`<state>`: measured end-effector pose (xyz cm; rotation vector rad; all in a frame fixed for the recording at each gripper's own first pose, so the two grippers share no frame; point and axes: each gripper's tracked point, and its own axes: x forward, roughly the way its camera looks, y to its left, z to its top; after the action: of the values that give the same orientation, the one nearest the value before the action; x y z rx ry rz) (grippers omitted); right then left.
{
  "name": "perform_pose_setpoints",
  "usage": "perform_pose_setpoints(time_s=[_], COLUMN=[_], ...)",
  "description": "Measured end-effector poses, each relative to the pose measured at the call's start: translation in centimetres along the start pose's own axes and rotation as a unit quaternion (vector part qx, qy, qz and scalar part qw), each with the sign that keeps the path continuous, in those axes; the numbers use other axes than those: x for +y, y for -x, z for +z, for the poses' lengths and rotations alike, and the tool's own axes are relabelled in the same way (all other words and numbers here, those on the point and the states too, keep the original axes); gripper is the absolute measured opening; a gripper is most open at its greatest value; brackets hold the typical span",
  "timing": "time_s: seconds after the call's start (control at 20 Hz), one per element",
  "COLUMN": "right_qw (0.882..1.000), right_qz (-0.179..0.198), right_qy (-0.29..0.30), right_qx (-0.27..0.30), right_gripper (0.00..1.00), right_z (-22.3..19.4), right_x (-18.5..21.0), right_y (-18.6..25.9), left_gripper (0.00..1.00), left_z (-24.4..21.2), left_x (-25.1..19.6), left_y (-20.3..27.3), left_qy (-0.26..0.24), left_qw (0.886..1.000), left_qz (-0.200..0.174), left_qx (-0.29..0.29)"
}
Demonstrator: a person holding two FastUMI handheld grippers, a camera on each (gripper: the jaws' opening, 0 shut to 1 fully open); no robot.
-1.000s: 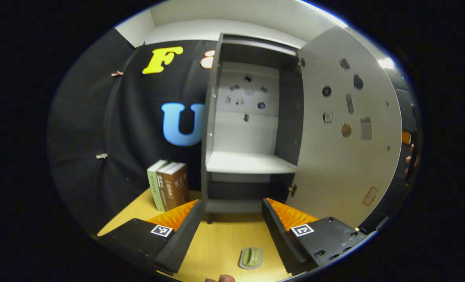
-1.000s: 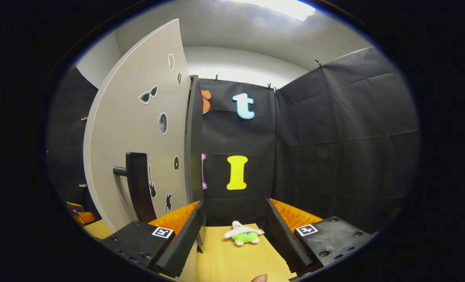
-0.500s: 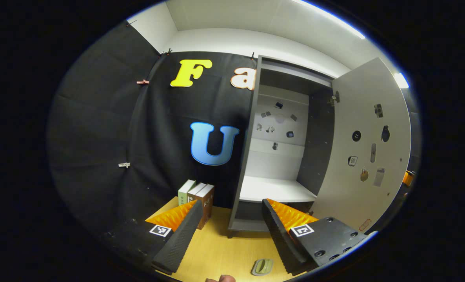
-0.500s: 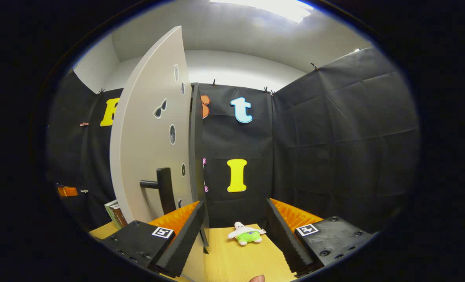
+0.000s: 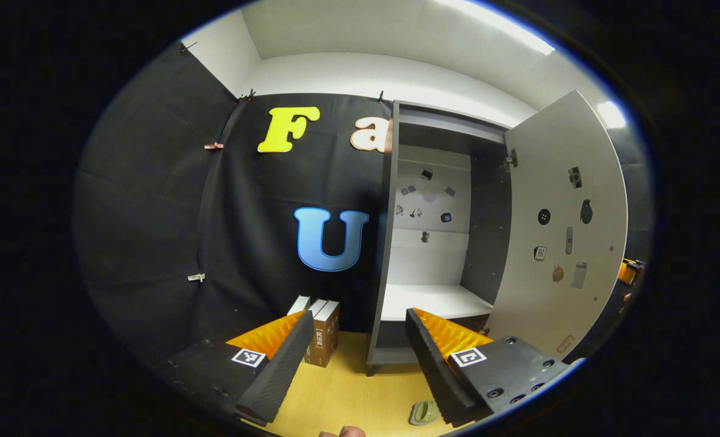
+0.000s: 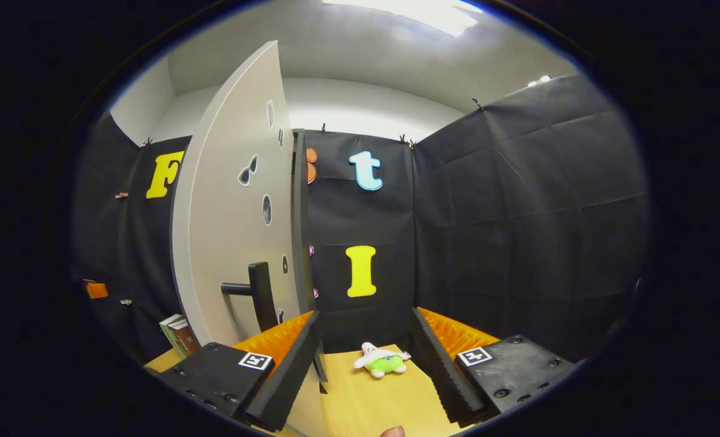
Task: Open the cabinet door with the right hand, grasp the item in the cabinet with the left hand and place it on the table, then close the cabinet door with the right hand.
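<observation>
The grey cabinet [image 5: 390, 243] stands with its door [image 5: 557, 243] swung wide to the right, and its white shelf [image 5: 430, 300] is bare. A small olive-green item [image 5: 424, 413] lies on the wooden table [image 5: 348, 394], low beside my left gripper's right finger and partly hidden by it. My left gripper [image 5: 360, 315] is open and holds nothing, a short way in front of the cabinet. In the right gripper view the door [image 6: 232, 230] shows its outer face with a black handle [image 6: 257, 294]. My right gripper [image 6: 365, 314] is open, just right of the handle and apart from it.
A few books [image 5: 320, 331] stand upright left of the cabinet against the black cloth wall. A small white and green plush toy [image 6: 381, 363] lies on the table [image 6: 372, 403] near the back wall, ahead of the right gripper. Stickers dot the door.
The left gripper has drawn back and to the left from the cabinet, leaving the green item on the table. The right gripper has backed a little away from the door.
</observation>
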<state>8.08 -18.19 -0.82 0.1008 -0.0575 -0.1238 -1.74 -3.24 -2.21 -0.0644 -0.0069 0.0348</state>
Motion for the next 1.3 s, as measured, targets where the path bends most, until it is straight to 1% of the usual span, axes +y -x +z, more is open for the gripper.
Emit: perform_pose_setpoints(time_s=[0.2, 0.4, 0.45, 0.5, 0.6, 0.65, 0.7, 0.75, 0.8, 1.05, 1.1, 1.15, 1.3], right_qw=[1.000, 1.000, 1.000, 1.000, 1.000, 1.000, 0.999, 0.999, 0.999, 0.996, 0.996, 0.995, 0.993], right_qz=[0.006, 0.009, 0.013, 0.017, 0.025, 0.030, 0.036, 0.042, 0.049, 0.084, 0.089, 0.095, 0.113], right_qy=[0.006, 0.006, 0.003, 0.000, -0.003, -0.005, -0.007, -0.010, -0.012, -0.014, -0.014, -0.013, -0.014], right_qx=[-0.002, -0.001, 0.001, 0.003, 0.004, 0.005, 0.006, 0.008, 0.009, 0.014, 0.014, 0.015, 0.022], right_gripper=[0.96, 0.96, 0.96, 0.96, 0.95, 0.95, 0.95, 0.95, 0.95, 0.96, 1.00, 0.95, 0.96], right_z=[0.0, -0.2, -0.3, -0.5, -0.6, -0.7, -0.8, -0.9, -1.0, -1.7, -1.8, -1.9, -2.2], right_x=[2.3, 4.2, 4.8, 5.3, 6.5, 7.2, 7.9, 8.6, 9.4, 12.8, 13.4, 14.1, 16.4], right_y=[1.7, 1.9, 2.0, 2.0, 2.0, 2.0, 2.0, 2.1, 1.9, 1.2, 1.1, 0.8, 0.9], left_gripper=[0.95, 0.95, 0.92, 0.95, 0.95, 0.92, 0.95, 0.92, 0.95, 0.95, 0.95, 0.95, 0.95], left_z=[0.2, 0.7, 0.7, 0.7, 0.8, 0.8, 0.8, 0.8, 0.8, 0.5, 0.6, 0.7, 0.9], left_x=[0.3, 0.5, 0.7, 0.8, 1.0, 1.0, 1.1, 1.2, 1.3, 1.2, 1.0, 1.0, 0.6], left_y=[0.1, 0.3, 0.4, 0.5, 0.6, 0.6, 0.7, 0.8, 0.7, 0.8, 0.8, 0.8, 0.9], left_qy=[-0.009, -0.013, -0.014, -0.016, -0.018, -0.018, -0.017, -0.016, -0.016, -0.023, -0.024, -0.025, -0.030], left_qw=[1.000, 1.000, 1.000, 1.000, 1.000, 1.000, 1.000, 1.000, 1.000, 1.000, 1.000, 1.000, 0.999], left_qz=[-0.008, -0.013, -0.013, -0.012, -0.012, -0.012, -0.011, -0.011, -0.010, -0.009, -0.010, -0.010, -0.012], left_qx=[-0.002, -0.007, -0.007, -0.009, -0.009, -0.009, -0.010, -0.009, -0.010, -0.004, -0.004, -0.005, -0.008])
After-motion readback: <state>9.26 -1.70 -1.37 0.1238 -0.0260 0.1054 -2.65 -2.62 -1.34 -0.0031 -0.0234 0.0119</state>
